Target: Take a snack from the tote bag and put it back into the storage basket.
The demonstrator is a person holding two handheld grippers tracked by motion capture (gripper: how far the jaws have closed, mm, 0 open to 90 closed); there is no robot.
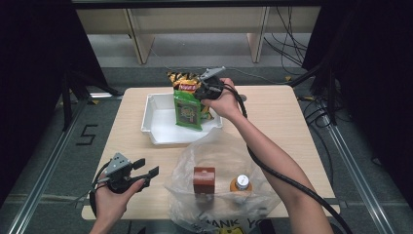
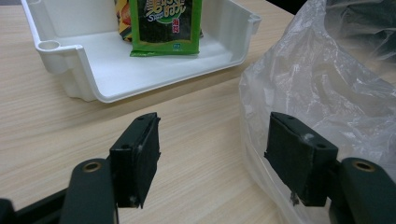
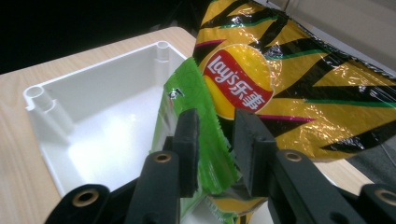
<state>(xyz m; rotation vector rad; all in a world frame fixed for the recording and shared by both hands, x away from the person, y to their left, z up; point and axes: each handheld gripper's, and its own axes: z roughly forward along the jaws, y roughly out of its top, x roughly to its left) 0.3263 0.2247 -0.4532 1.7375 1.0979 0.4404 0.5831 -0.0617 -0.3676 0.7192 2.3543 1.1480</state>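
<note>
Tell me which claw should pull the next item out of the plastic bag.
Left, probably. The left claw hangs open and empty right beside the plastic bag holding the brown box and bottle. The right claw is across the table at the white tray, its jaws around the green packet.

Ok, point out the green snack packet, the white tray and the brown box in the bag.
green snack packet (image 2: pixel 165 28), left gripper view, front face.
white tray (image 1: pixel 148 118), high view, left wall.
brown box (image 1: pixel 204 180), high view, front face.
</note>
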